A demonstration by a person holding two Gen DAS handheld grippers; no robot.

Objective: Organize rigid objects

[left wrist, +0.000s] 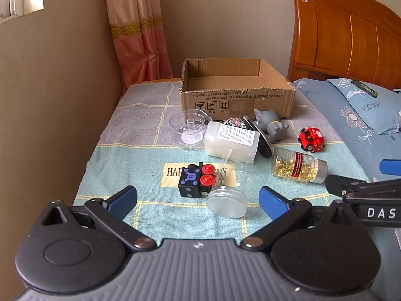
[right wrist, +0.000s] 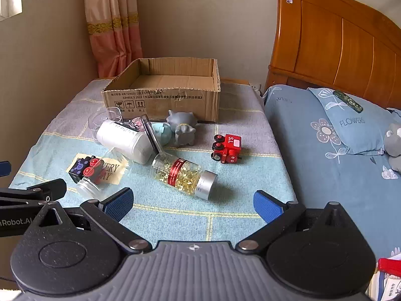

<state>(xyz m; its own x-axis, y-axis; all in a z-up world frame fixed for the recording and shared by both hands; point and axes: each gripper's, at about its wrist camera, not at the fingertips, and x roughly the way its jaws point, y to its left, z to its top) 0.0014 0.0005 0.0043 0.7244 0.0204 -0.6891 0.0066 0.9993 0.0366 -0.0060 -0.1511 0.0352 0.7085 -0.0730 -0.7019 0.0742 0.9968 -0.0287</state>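
Left gripper [left wrist: 198,200]: jaws wide apart, nothing between the pads, clear jar [left wrist: 229,190] lying just ahead. Right gripper [right wrist: 193,204]: jaws wide apart, empty, capsule bottle [right wrist: 184,173] on its side at 12 o'clock. Box [right wrist: 163,97]: open cardboard, far end of the cloth [right wrist: 175,213], nothing visible inside. White bottle [left wrist: 231,139]: lying at centre. Black train [left wrist: 198,180]: touching the clear jar at its 9 o'clock. Red train [right wrist: 226,148]: 1 o'clock of the capsule bottle, well apart. Grey figure [right wrist: 183,126]: just before the box.
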